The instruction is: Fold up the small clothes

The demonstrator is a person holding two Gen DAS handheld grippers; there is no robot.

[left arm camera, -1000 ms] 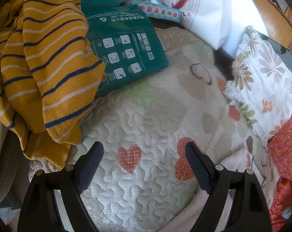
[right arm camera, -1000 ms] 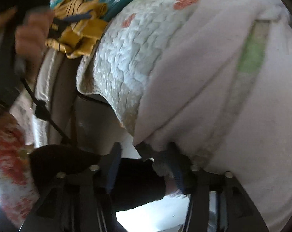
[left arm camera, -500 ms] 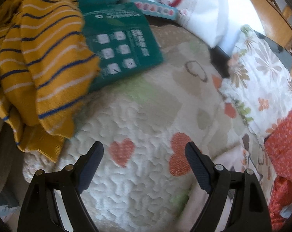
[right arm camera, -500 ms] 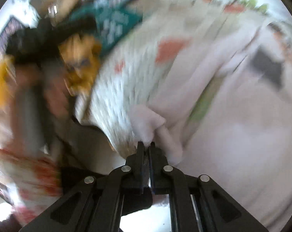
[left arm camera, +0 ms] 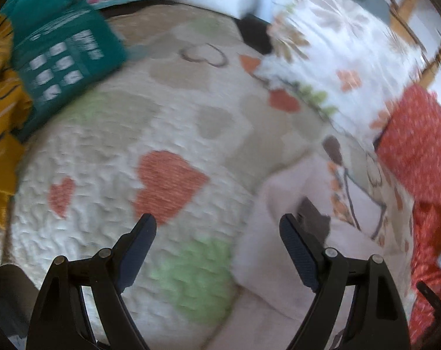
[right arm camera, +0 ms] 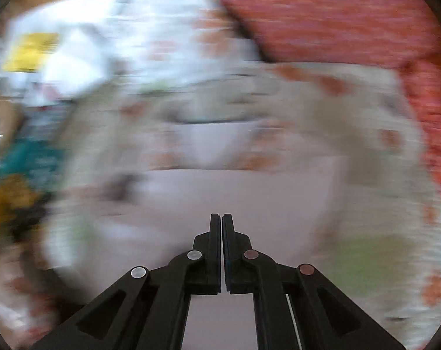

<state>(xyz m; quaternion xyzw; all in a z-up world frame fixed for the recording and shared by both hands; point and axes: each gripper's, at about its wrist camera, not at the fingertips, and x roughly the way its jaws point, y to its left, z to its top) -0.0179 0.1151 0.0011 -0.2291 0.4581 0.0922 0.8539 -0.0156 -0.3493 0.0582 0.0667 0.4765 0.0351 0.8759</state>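
- Two grippers over a quilted heart-print bedcover (left arm camera: 173,134); a pale pink garment (left arm camera: 278,256) lies spread at its near right part, with what looks like a dark print on it.
- Step in hand, as I judge it: drawing an edge or corner of the pink garment across to make a fold. The right gripper's view is badly smeared, which fits a fast sweep.
- Right gripper (right arm camera: 221,221): jaws pressed together, no gap between the pads. The pink garment (right arm camera: 226,201) fills the view just beyond and under the tips. Whether a thin edge of cloth is pinched between the pads I cannot tell; the blur hides it.
- Left gripper (left arm camera: 217,230): fingers wide apart, nothing between them. The left finger hangs over bare bedcover, the right finger over the garment's edge. Contact with the cloth cannot be made out.
- To do it well, in my view: carry the pinched edge low and level so the layer lands flat, not bunched, and line it up with the opposite edge before letting go.
- The open left gripper would be best set down on the garment to pin it while the right pulls; otherwise the whole piece may slide on the bedcover.
- Clutter nearby: teal packet (left arm camera: 62,58) and yellow striped garment (left arm camera: 1,110) at the far left, floral pillow (left arm camera: 337,58) and red dotted fabric (left arm camera: 418,145) at the right. All lie apart from the pink garment, except that the red fabric comes close to its right side.
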